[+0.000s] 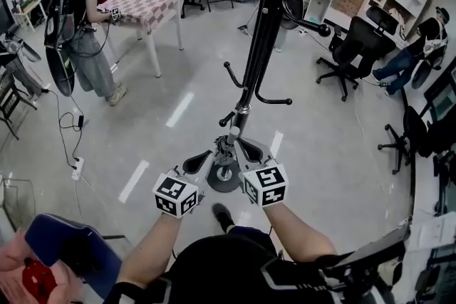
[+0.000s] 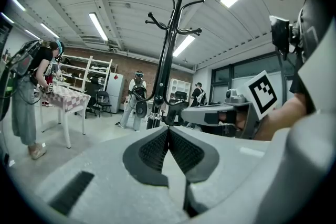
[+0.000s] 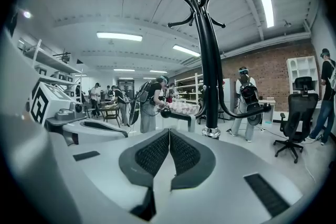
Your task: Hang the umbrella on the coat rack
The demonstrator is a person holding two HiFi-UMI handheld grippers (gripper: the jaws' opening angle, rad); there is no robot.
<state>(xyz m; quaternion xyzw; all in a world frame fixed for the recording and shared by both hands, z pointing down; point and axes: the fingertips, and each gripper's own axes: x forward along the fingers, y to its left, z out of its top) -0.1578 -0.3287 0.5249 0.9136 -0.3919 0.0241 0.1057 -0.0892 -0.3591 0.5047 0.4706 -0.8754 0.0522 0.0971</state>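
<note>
Head view: both grippers [image 1: 206,156] [image 1: 241,143] closed beside coat rack [image 1: 261,32]

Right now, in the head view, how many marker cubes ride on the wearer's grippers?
2. One marker cube is on the left gripper, left of the coat rack base; the other is on the right gripper, right of it. Neither is hidden.
</note>
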